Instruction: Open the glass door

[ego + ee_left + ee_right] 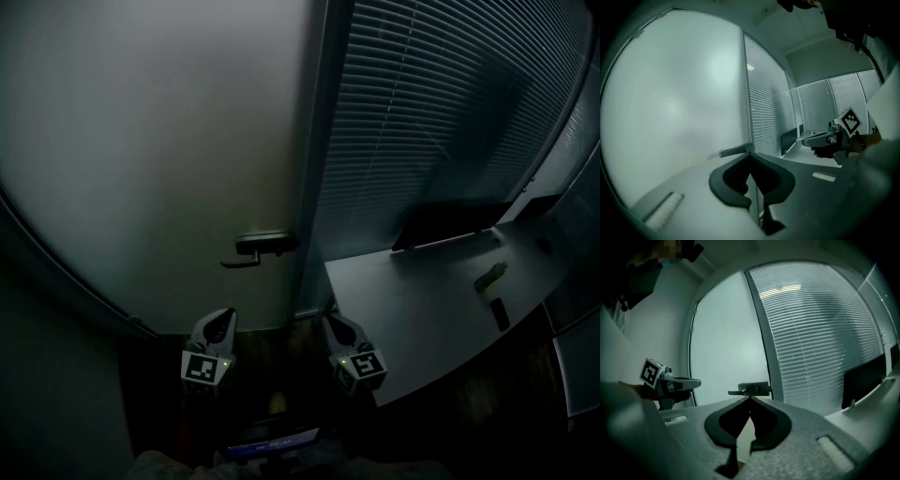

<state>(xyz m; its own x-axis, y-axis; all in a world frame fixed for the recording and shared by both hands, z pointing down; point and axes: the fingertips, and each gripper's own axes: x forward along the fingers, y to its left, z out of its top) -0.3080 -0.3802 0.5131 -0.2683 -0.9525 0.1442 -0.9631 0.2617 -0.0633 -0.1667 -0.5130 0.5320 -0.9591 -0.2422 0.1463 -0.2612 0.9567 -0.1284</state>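
Frosted glass door [150, 141] straight ahead, dark handle [262, 246] at its right edge. Left gripper [223, 317] and right gripper [330, 321] low and near, side by side, short of the handle, both with jaws pressed together, holding nothing. Grey table [422, 300] at right, beside blinds [441, 112].

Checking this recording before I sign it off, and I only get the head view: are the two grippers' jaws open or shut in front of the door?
Observer: In its own view the left gripper has its jaws together, with nothing between them.
Operator: And the other one?
Observer: The right gripper is shut too, and empty. In its view the door handle sits just above the jaw tips, not touching them.
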